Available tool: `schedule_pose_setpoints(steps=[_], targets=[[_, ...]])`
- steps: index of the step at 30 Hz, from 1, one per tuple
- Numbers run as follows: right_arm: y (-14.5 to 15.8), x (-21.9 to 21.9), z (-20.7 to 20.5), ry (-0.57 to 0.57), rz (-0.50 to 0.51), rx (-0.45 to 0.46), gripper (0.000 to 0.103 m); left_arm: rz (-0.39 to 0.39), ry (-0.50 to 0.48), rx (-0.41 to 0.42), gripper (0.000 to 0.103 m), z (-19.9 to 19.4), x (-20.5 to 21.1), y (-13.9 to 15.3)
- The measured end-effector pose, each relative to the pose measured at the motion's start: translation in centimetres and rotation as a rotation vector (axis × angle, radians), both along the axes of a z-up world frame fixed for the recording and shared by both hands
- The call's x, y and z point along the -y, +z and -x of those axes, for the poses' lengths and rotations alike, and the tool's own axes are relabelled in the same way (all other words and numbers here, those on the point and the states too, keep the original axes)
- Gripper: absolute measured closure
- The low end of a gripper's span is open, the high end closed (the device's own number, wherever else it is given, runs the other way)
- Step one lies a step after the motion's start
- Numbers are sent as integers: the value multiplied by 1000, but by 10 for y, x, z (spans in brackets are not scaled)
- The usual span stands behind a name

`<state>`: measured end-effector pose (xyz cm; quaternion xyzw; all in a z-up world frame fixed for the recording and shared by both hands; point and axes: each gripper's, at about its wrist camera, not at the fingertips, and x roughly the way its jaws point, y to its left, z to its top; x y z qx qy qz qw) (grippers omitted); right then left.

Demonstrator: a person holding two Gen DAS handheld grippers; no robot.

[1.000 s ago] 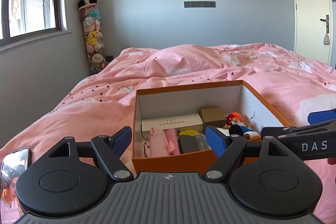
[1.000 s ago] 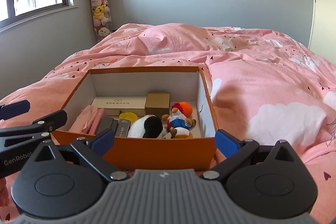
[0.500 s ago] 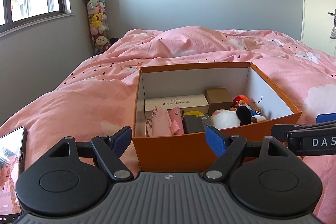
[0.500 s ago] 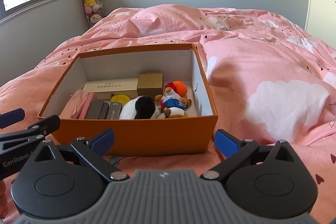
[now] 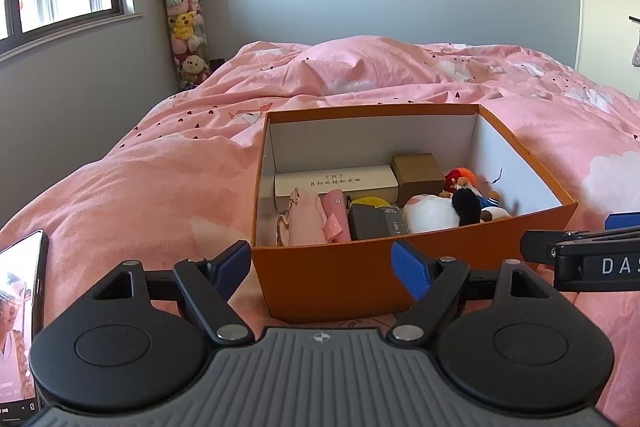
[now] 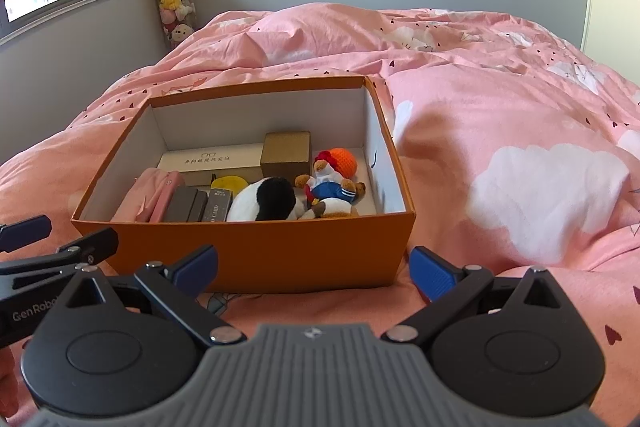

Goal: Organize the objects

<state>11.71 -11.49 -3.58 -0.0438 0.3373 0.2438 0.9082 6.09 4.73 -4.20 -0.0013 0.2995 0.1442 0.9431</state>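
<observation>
An open orange box (image 5: 344, 275) (image 6: 256, 251) sits on the pink bed. Inside lie a long white box (image 5: 336, 181) (image 6: 212, 159), a brown cardboard box (image 5: 418, 173) (image 6: 286, 153), a pink pouch (image 5: 304, 215) (image 6: 152, 197), dark grey cases (image 5: 376, 221) (image 6: 198, 205), a yellow item (image 5: 368, 202), a black-and-white plush (image 5: 440, 209) (image 6: 266, 199) and a small doll with an orange hat (image 6: 332, 175). My left gripper (image 5: 324, 263) is open and empty just before the box's near wall. My right gripper (image 6: 314, 267) is open and empty, also before the near wall.
A phone (image 5: 18, 323) with a lit screen lies on the bed at the left. A tall clear tube of plush toys (image 5: 184, 19) stands in the corner by the window. The pink duvet (image 6: 500, 131) spreads to the right of the box.
Both grippers have risen and tilted down, so more of the box's inside shows. Both stay open and empty. The box contents have not moved.
</observation>
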Motion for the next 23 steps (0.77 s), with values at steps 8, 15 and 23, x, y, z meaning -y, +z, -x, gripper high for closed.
schedule_pose_setpoints(steps=[8,15,23], targets=[[0,-1,1,0,6,0,1,1,1,-3,9,0,0,0],[0,-2,1,0,9,-4,1,1,1,-3,9,0,0,0],[-1,-3,3,2,12,-4,1,1,4,-5,6,-1,0,0]])
